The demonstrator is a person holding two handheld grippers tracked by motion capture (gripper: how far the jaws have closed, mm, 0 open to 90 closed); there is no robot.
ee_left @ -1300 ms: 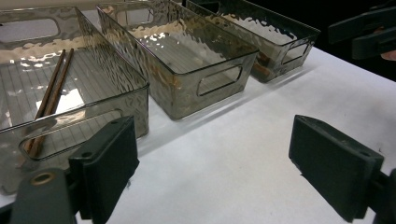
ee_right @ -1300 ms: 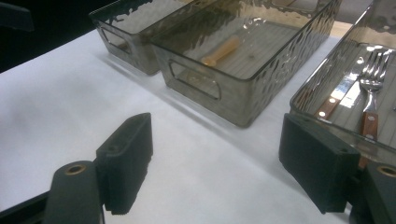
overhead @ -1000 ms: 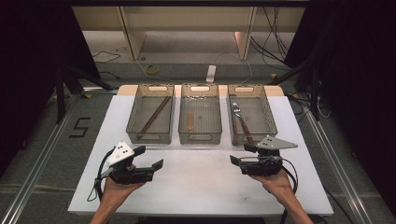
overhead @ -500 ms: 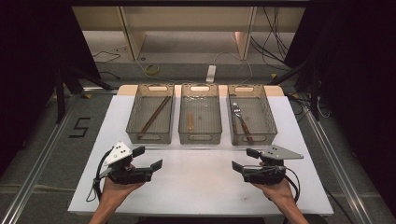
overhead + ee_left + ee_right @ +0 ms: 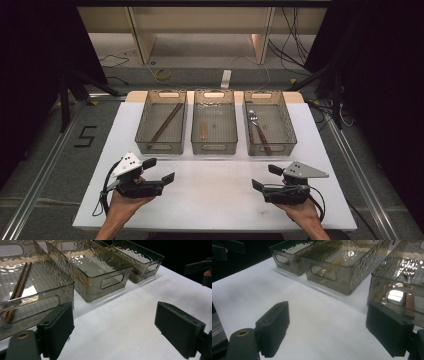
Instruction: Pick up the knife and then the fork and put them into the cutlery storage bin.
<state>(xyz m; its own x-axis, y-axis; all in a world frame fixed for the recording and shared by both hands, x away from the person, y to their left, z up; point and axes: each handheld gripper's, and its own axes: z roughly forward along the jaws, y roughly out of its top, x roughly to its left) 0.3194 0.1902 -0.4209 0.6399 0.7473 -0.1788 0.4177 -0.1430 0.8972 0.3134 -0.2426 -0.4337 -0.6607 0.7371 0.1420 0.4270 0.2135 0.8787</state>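
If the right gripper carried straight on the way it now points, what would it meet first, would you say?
Probably the left gripper. In the high view the right gripper, open and empty, points across the bare white table towards it, in front of the bins. Its own view angles more towards the middle bin, so I am unsure.

Brightly lit from above the white table (image 5: 215, 195); dark all around it, glare rippling on bin walls, sharp focus.
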